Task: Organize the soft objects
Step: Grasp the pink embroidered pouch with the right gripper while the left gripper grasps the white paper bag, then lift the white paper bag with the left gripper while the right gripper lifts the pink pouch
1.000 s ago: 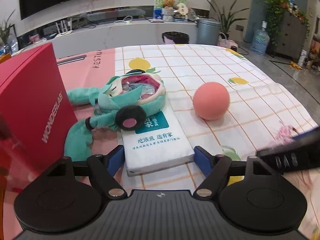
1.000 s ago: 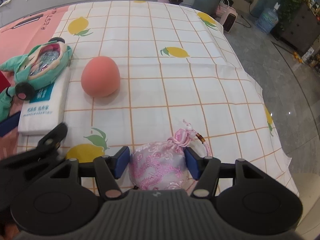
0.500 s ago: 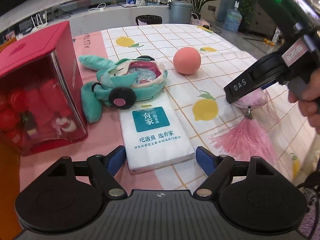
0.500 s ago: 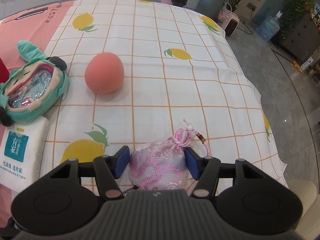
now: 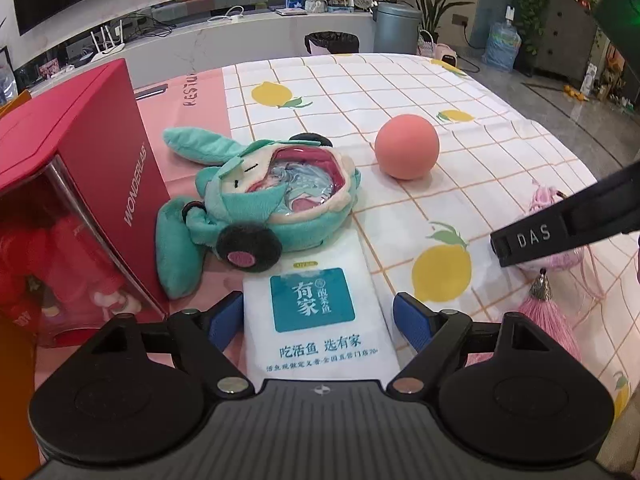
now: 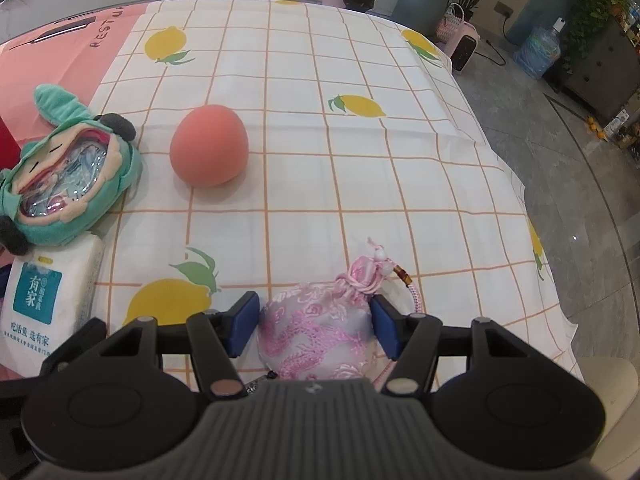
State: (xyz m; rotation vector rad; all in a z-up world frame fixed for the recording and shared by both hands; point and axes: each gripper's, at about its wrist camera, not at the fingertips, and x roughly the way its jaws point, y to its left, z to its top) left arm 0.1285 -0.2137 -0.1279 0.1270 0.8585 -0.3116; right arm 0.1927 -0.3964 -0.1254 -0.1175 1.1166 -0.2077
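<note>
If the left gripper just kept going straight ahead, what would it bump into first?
The white tissue pack already lies between the left gripper's open fingers, so it would likely meet that first; the teal plush pouch sits just beyond, resting on the pack's far end.

tissue pack (image 5: 320, 320) near end behind left claw body, pink sachet (image 5: 548, 208) partly behind right claw arm, red box (image 5: 60, 200) cropped left
</note>
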